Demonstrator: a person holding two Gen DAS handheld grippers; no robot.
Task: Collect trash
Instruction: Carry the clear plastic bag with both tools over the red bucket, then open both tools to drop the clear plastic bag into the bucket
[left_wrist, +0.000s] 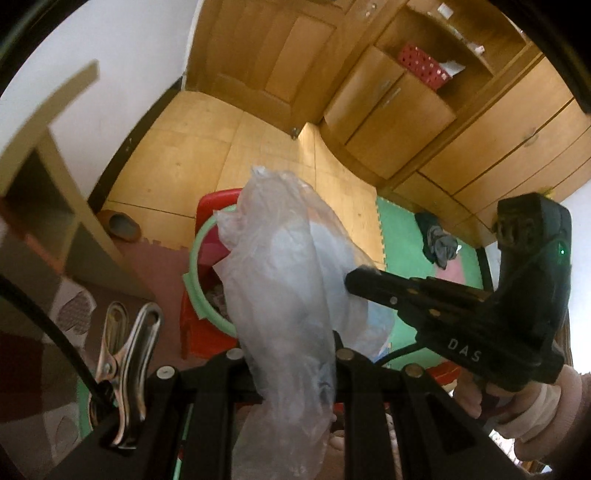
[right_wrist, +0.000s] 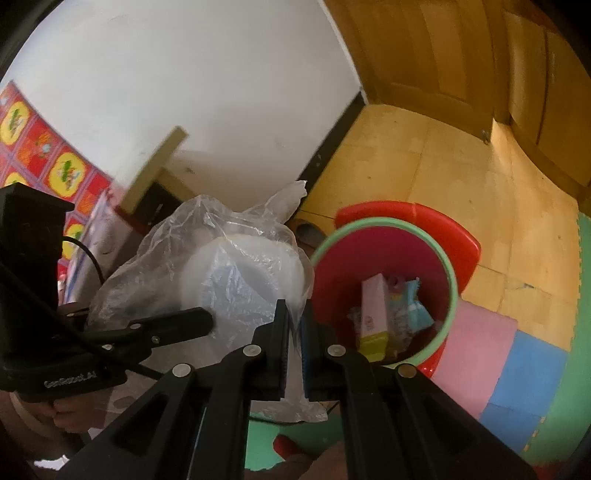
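Observation:
A clear plastic bag hangs in the air, pinched from both sides. My left gripper is shut on its lower part, with the film bunched between the fingers. Reaching in from the right, my right gripper pinches the bag's side. In the right wrist view the right gripper is shut on a fold of the bag, which holds something white and round. There the left gripper grips the bag from the left. Just right of the bag stands a red bin with a green rim. It holds a pink box and wrappers.
The bin stands on the wooden floor beside coloured foam mats. A slipper lies near the wall. A shelf unit stands at left, with wooden cabinets at right. Dark clothes lie on the green mat.

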